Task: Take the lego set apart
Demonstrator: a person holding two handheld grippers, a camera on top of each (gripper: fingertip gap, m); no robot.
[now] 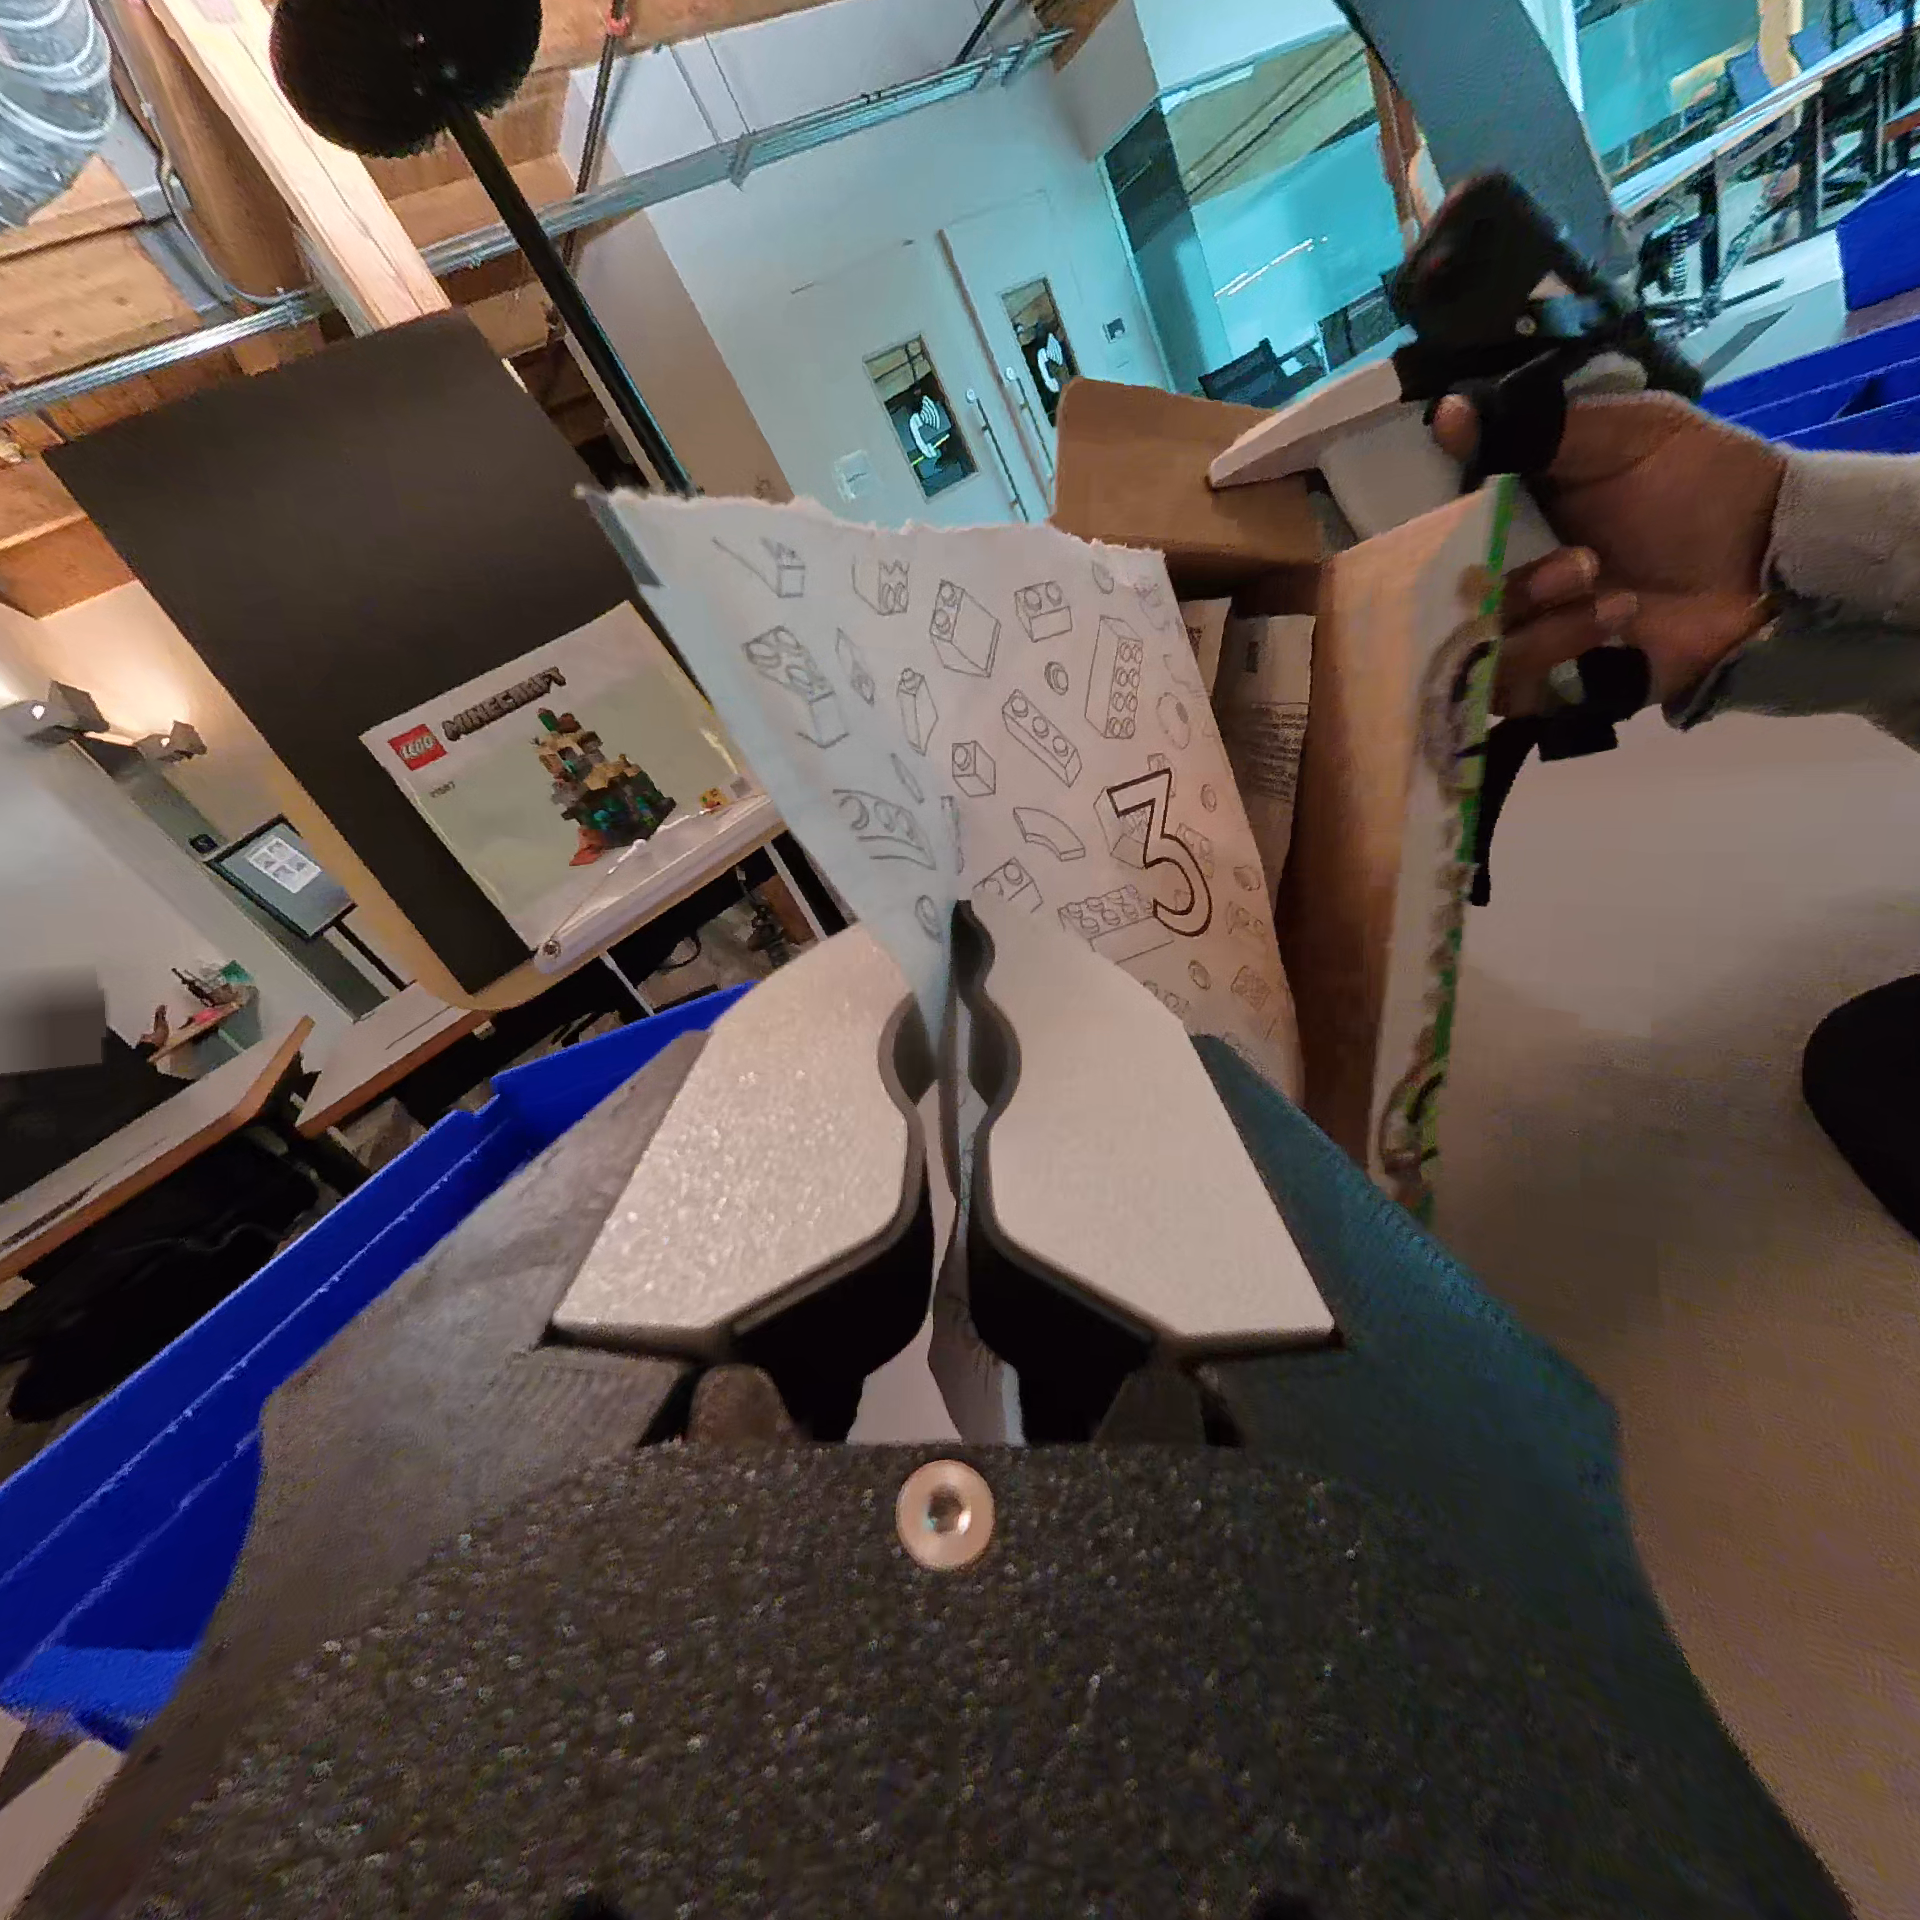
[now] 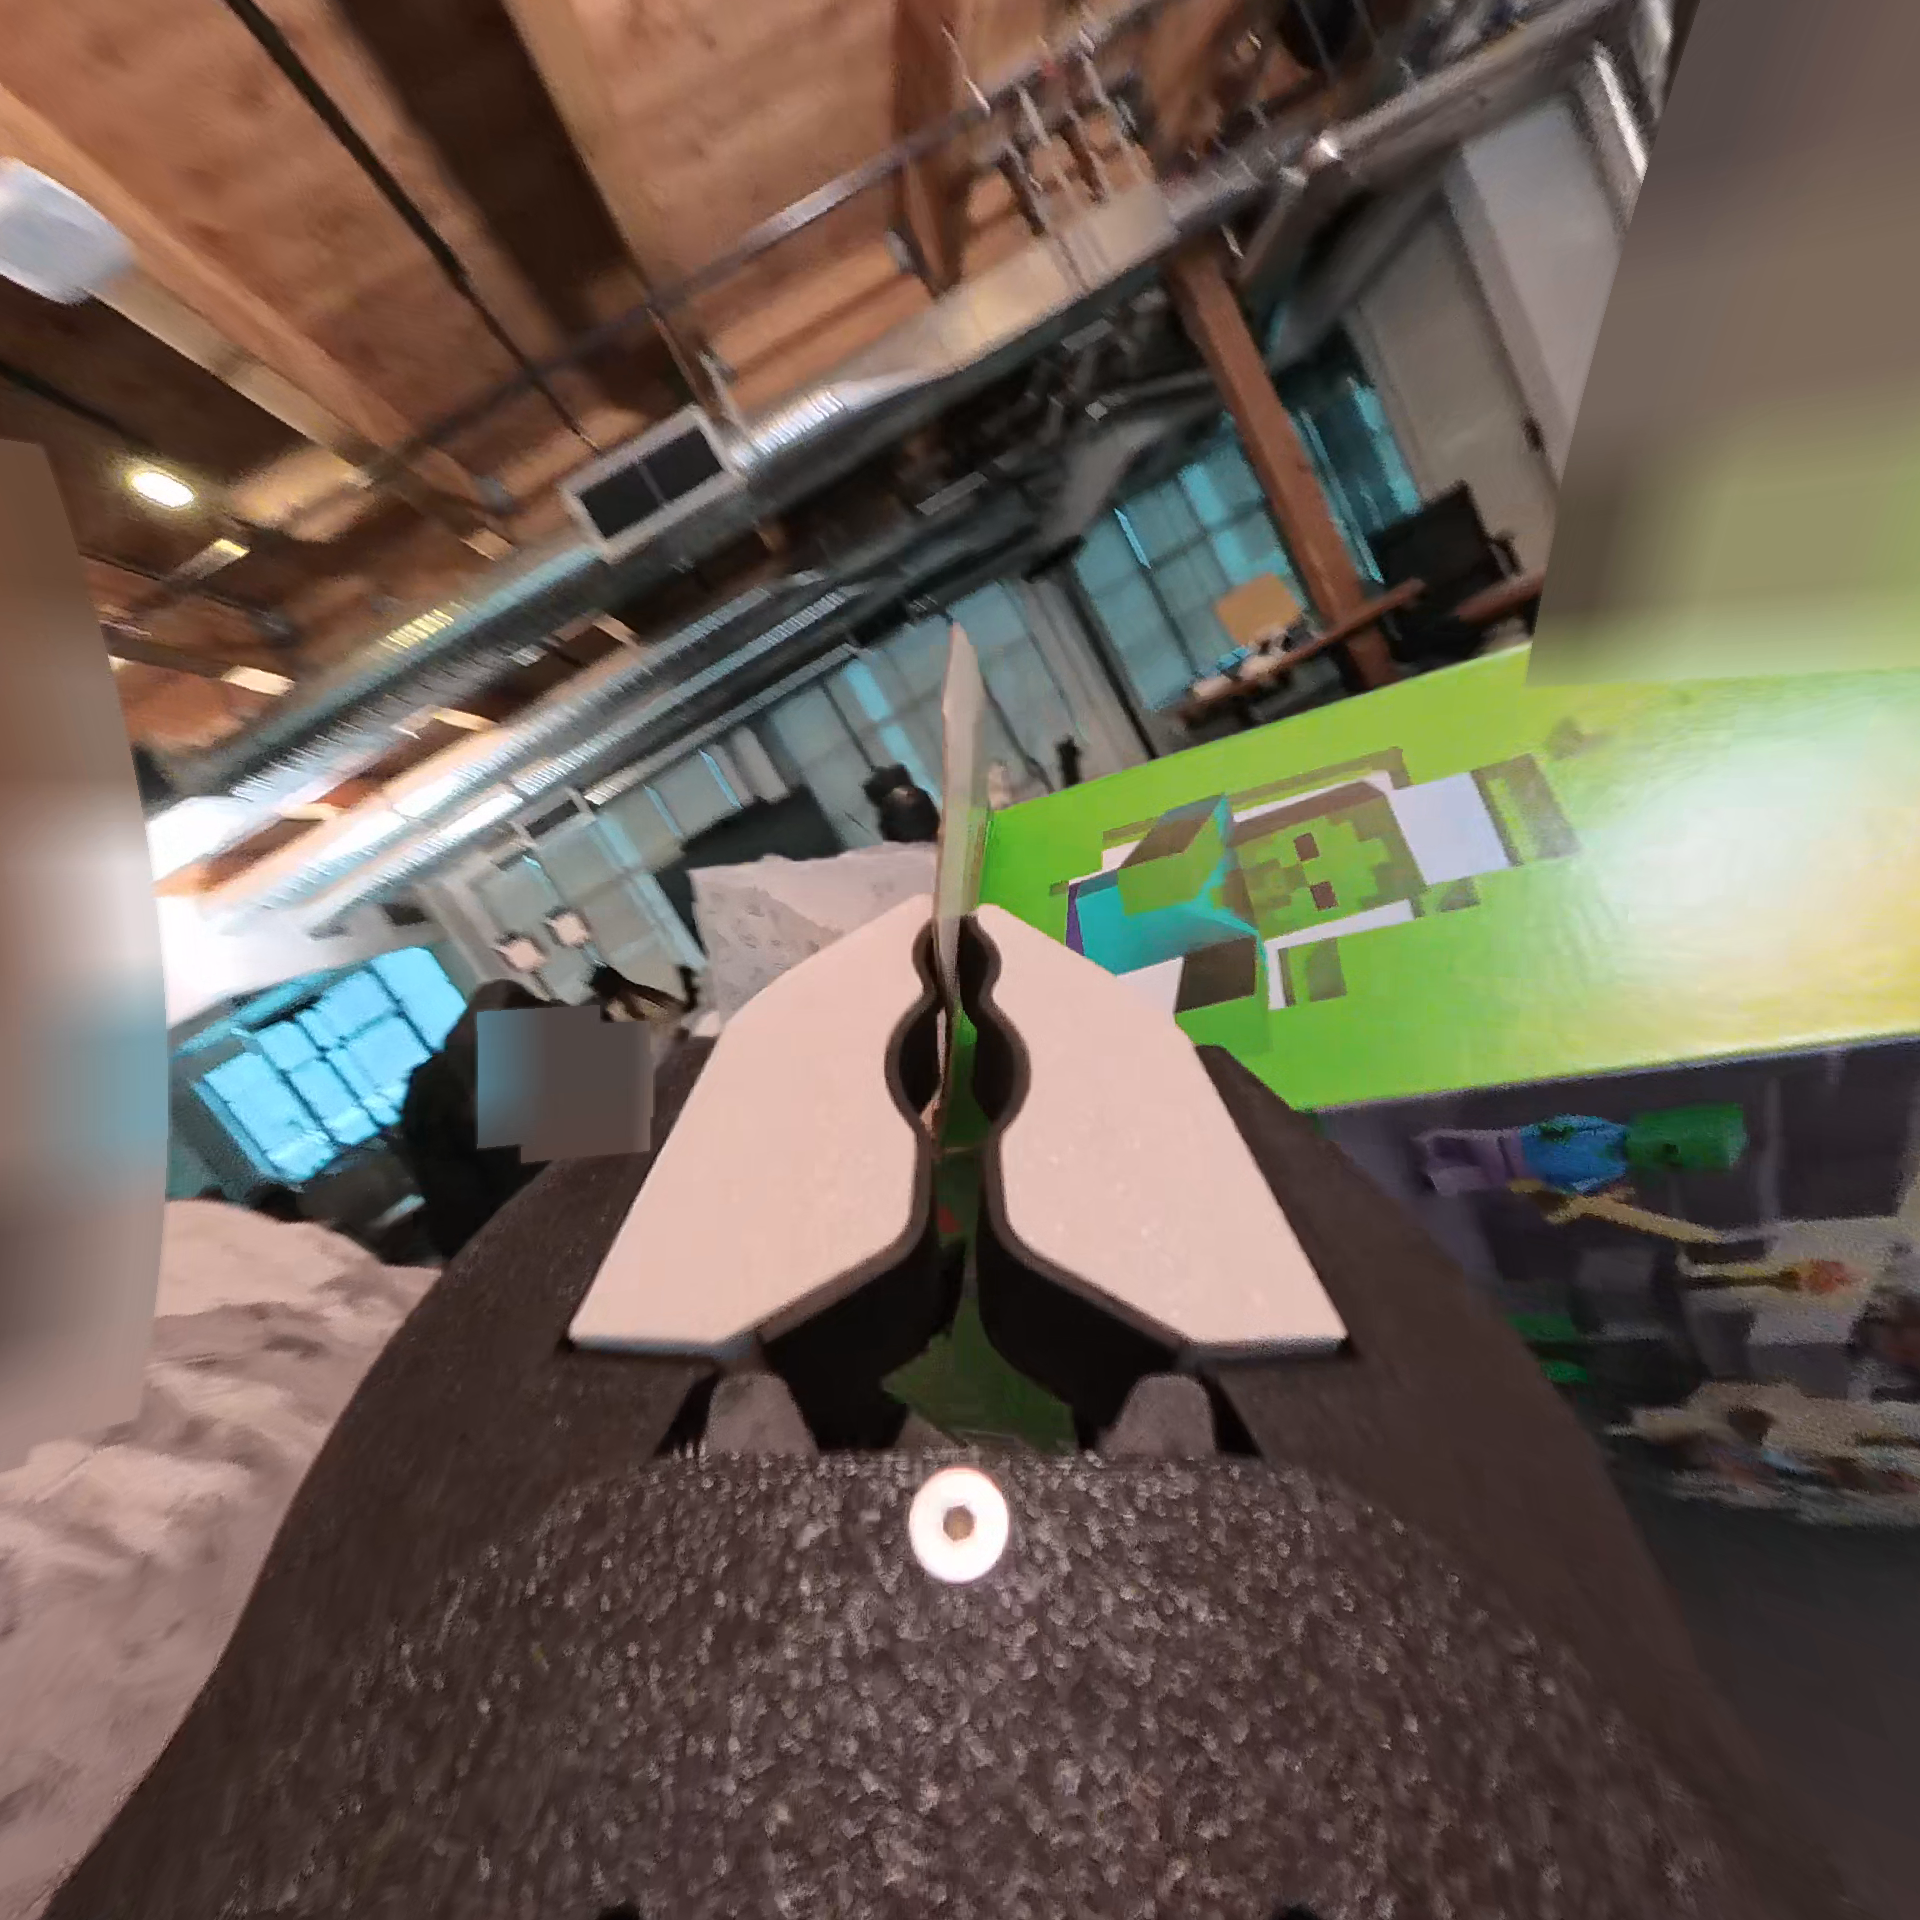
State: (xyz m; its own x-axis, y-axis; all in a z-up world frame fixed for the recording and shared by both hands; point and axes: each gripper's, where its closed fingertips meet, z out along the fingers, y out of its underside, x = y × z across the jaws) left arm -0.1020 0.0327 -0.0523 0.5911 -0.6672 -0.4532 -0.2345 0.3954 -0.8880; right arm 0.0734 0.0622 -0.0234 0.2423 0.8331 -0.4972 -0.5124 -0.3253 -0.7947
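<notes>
My left gripper (image 1: 961,925) is shut on the lower edge of a white paper bag (image 1: 987,727) printed with brick outlines, holding it upright beside the open cardboard lego box (image 1: 1351,831). More bags (image 1: 1262,717) stand inside the box. A hand (image 1: 1652,551) holds my right gripper (image 1: 1496,499) at the box's far wall. In the right wrist view my right gripper (image 2: 956,925) is shut on the thin edge of a box panel (image 2: 961,748); the box's green printed face (image 2: 1558,883) lies to the right. The white bag (image 2: 790,914) shows behind the left finger.
A blue bin (image 1: 312,1299) sits left of the box, with more blue bins (image 1: 1849,384) at the far right. An instruction booklet (image 1: 551,790) leans on a black board behind. A black boom with a fuzzy ball (image 1: 405,73) hangs overhead. The light tabletop (image 1: 1662,1351) is at right. My hands' fingertips stand some 20 cm from each other.
</notes>
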